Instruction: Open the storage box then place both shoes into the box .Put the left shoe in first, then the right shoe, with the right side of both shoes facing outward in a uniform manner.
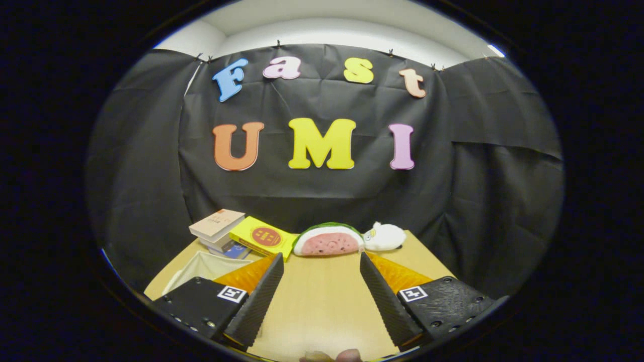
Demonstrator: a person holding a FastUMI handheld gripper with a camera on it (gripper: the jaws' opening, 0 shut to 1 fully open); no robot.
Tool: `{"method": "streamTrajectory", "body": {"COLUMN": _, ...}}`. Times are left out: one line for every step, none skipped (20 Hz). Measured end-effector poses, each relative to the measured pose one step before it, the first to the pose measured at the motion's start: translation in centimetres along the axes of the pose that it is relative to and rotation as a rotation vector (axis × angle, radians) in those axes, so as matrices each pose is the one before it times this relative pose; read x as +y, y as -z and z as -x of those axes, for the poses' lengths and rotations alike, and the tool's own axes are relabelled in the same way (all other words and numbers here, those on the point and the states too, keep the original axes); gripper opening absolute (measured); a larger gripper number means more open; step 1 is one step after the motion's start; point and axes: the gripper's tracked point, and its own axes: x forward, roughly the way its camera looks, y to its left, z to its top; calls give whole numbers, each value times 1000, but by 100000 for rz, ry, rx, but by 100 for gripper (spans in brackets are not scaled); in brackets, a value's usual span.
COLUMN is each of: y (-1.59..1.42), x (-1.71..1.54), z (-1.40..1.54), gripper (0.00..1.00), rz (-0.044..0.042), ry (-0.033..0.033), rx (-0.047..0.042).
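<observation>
Gripper view: the jaws stand wide apart, gripping nothing, over bare bench (322, 301). Just left of the left finger lies a pale fabric container (204, 266), judged to be the storage box; whether it is open cannot be told. Beyond sit stacked books (217, 227), a yellow book (261, 237), a watermelon plush (328, 240) and a white plush (385, 236). With neither of the 2 shoes sighted, left-first order could be confused.
</observation>
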Motion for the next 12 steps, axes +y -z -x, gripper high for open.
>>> {"method": "streamTrajectory", "body": {"y": -218, "x": -1265, "z": 553, "gripper": 94, "rz": 240, "ry": 262, "rx": -585}}
{"method": "streamTrajectory", "body": {"y": -92, "x": -1072, "z": 328, "gripper": 94, "rz": -146, "ry": 174, "rx": -186}}
{"method": "streamTrajectory", "body": {"y": -27, "x": -942, "z": 399, "gripper": 94, "rz": -696, "ry": -59, "rx": -224}}
{"method": "streamTrajectory", "body": {"y": 50, "x": -816, "z": 200, "gripper": 94, "rz": -922, "ry": -232, "rx": 49}}
{"method": "streamTrajectory", "body": {"y": 120, "x": -907, "z": 297, "gripper": 94, "rz": -446, "ry": 97, "rx": 117}}
{"method": "streamTrajectory", "body": {"y": 158, "x": -903, "z": 45, "gripper": 94, "rz": -196, "ry": 439, "rx": -52}}
{"method": "streamTrajectory", "body": {"y": 51, "x": -820, "z": 127, "gripper": 94, "rz": -872, "ry": 294, "rx": -245}}
{"method": "streamTrajectory", "body": {"y": 190, "x": -365, "z": 72, "gripper": 94, "rz": -1761, "ry": 39, "rx": 342}}
{"method": "streamTrajectory", "body": {"y": 104, "x": -396, "z": 137, "gripper": 94, "rz": -1938, "ry": -160, "rx": 229}}
{"method": "streamTrajectory", "body": {"y": 207, "x": -483, "z": 33, "gripper": 94, "rz": -1745, "ry": 417, "rx": 354}}
{"method": "streamTrajectory", "body": {"y": 129, "x": -526, "z": 71, "gripper": 94, "rz": -1334, "ry": -32, "rx": 195}}
{"method": "streamTrajectory", "body": {"y": 227, "x": -275, "z": -19, "gripper": 94, "rz": -955, "ry": -12, "rx": 240}}
